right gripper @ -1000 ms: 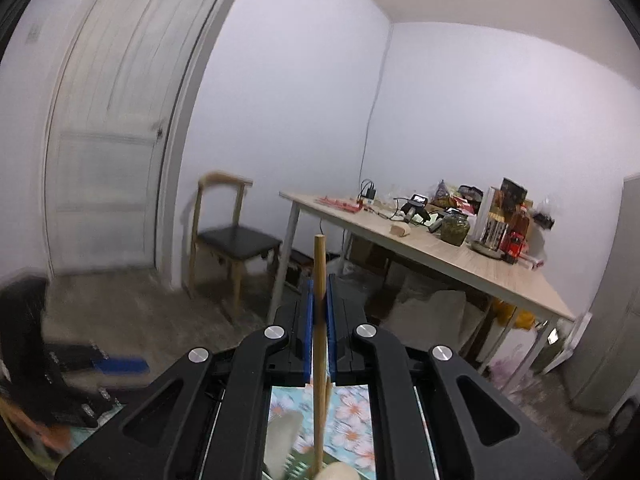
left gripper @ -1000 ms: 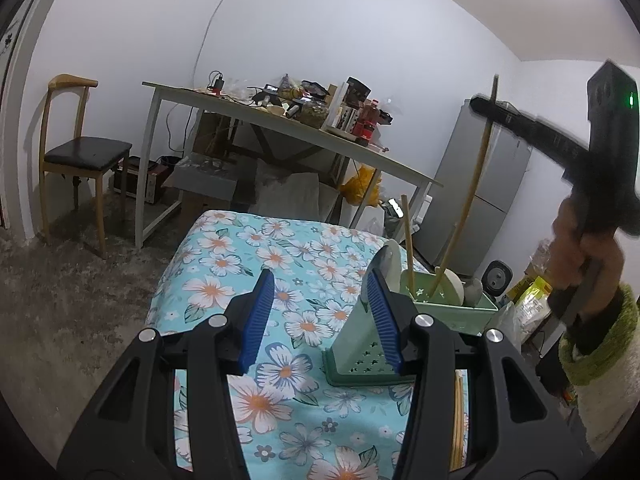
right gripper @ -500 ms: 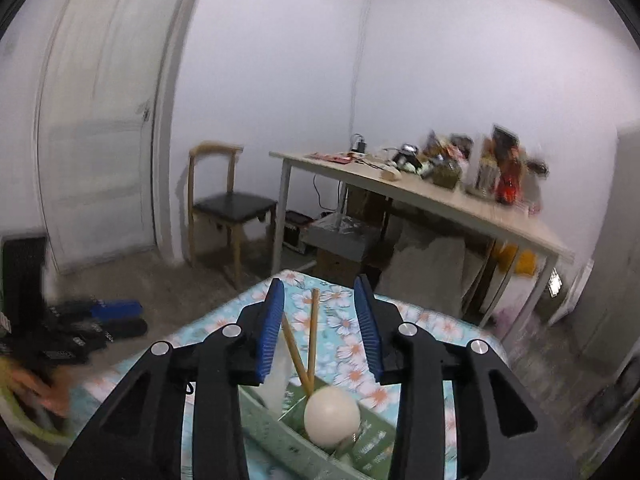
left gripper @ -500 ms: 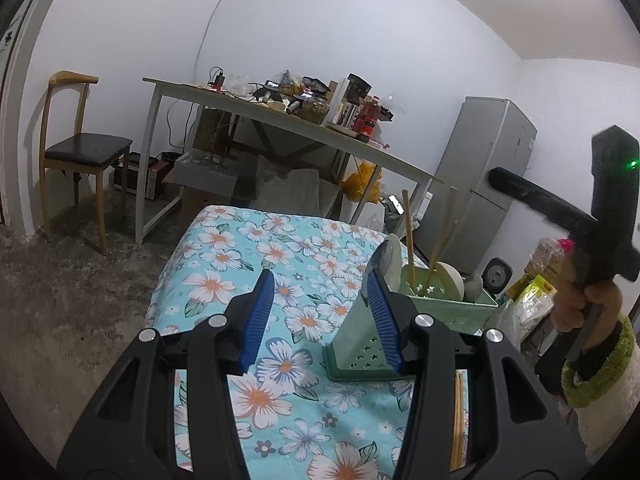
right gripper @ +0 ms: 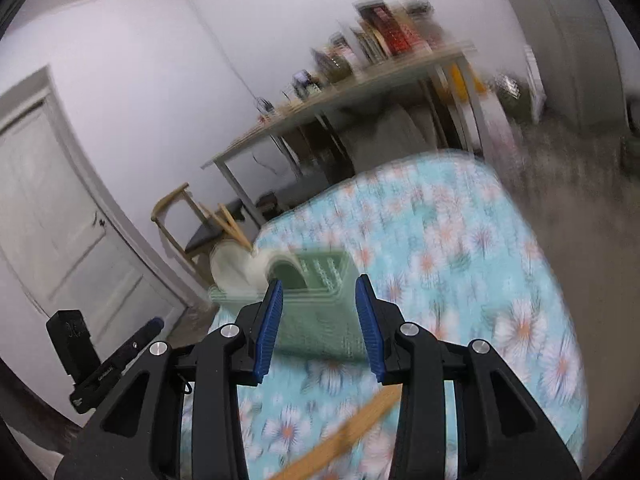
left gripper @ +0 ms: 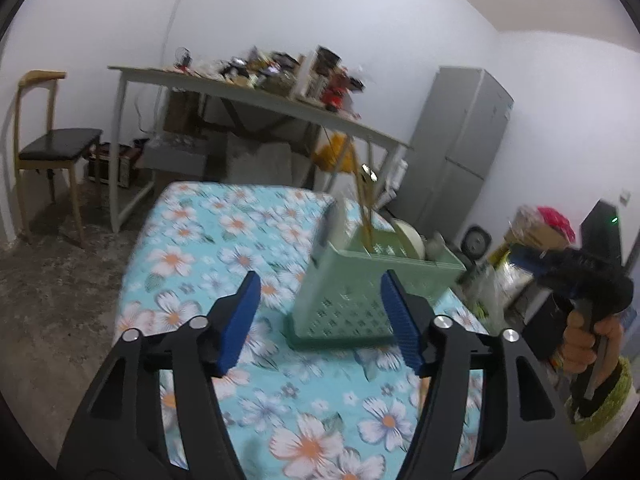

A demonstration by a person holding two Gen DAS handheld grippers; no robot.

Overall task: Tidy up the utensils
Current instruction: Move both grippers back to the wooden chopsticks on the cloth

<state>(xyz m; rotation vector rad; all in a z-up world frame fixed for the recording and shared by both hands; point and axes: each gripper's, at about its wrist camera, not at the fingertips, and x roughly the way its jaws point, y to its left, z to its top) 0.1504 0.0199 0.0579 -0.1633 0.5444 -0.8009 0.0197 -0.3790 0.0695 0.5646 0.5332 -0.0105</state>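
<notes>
A green utensil basket (left gripper: 360, 280) stands on the floral table (left gripper: 224, 240). Two wooden chopsticks (left gripper: 362, 204) and white spoon heads (left gripper: 408, 236) stick up from it. My left gripper (left gripper: 320, 320) is open and empty, hovering just in front of the basket. My right gripper (right gripper: 318, 320) is open and empty above the table, near the basket (right gripper: 316, 304) with its chopsticks (right gripper: 230, 226). A blurred wooden utensil (right gripper: 344, 436) lies on the cloth below the right gripper. The right gripper also shows at the left wrist view's right edge (left gripper: 560, 268).
A cluttered long table (left gripper: 256, 92) stands behind, with a wooden chair (left gripper: 52, 148) to its left and a grey fridge (left gripper: 456, 152) at right. A white door (right gripper: 52, 216) shows in the right wrist view. Bags (left gripper: 540, 228) sit on the floor at right.
My right gripper opened and let the chopstick go into the basket, then dropped low and swung away. My left gripper has moved right and closer to the basket. Both views are now blurred.
</notes>
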